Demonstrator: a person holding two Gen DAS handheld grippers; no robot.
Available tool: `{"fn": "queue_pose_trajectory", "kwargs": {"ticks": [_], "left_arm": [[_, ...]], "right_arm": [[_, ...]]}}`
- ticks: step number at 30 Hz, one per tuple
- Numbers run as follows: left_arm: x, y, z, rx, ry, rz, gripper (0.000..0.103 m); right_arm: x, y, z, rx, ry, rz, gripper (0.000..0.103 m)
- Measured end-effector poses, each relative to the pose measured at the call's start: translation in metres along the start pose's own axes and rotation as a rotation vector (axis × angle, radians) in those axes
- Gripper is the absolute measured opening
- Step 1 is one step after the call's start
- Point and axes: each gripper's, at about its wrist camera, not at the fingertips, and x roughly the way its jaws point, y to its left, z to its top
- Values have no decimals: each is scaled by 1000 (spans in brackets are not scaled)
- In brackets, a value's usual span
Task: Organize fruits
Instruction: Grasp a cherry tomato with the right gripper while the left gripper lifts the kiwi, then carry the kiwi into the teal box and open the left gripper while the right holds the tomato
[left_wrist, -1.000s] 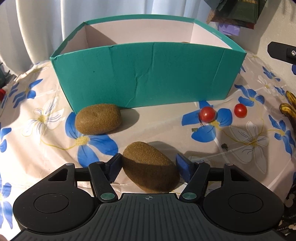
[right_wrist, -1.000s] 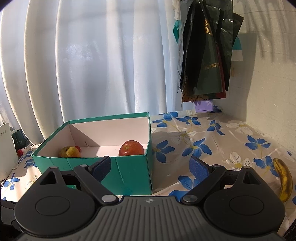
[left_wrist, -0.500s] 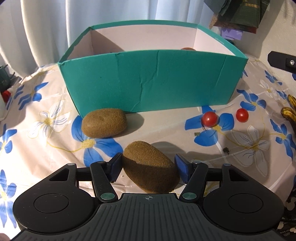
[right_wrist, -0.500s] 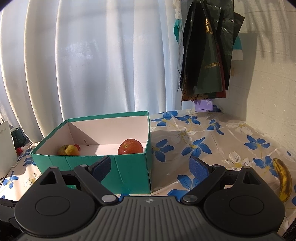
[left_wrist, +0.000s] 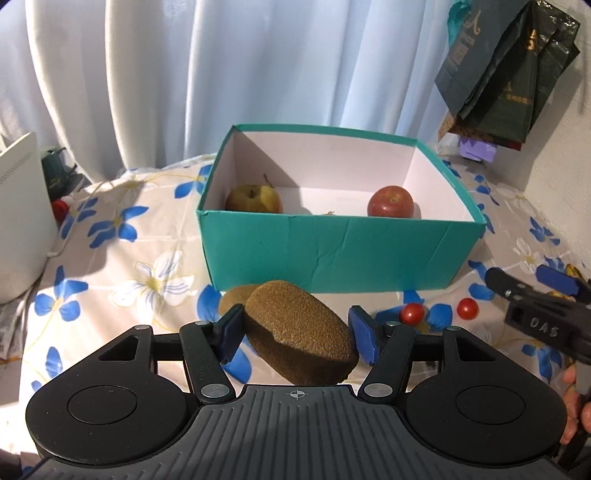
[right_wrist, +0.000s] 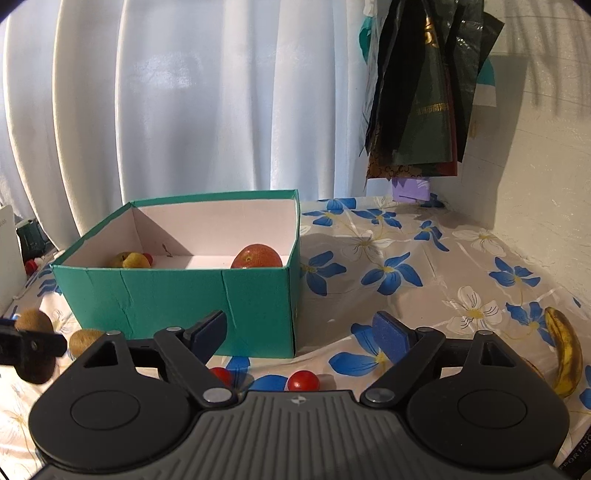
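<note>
Held a fuzzy brown oval kiwi (left_wrist: 301, 336) crosswise between the blue pads of the left gripper (left_wrist: 297, 334), lifted clear of the flowered plastic tablecloth (left_wrist: 122, 258) and near the front wall of the open teal cardboard box (left_wrist: 332, 251) — high enough, apparently, to clear that rim. Already resting inside: a yellow-green apple (left_wrist: 254, 198) at far left, a red apple (left_wrist: 390, 202) at right. Left on the cloth: a second brown kiwi (left_wrist: 236, 297), partly hidden behind the held one, and two small red cherry tomatoes (left_wrist: 413, 313). Kept the right gripper (right_wrist: 299, 334) spread wide and empty, hovering low over the tomatoes — probably ready for them — with a spotted yellow banana (right_wrist: 563, 350) off to the right.
</note>
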Motion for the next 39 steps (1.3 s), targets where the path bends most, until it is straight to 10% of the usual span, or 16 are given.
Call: {"fn": "queue_pose_trajectory", "kwargs": {"ticks": [9, 25, 39], "left_arm": [[-4, 5, 1, -9, 2, 20, 66], [3, 4, 3, 0, 27, 37, 66], [-2, -3, 32, -8, -9, 83, 66]], "right_arm": [[55, 2, -29, -26, 176, -24, 44], [80, 7, -36, -55, 234, 8, 26], [27, 2, -2, 7, 78, 19, 26]]}}
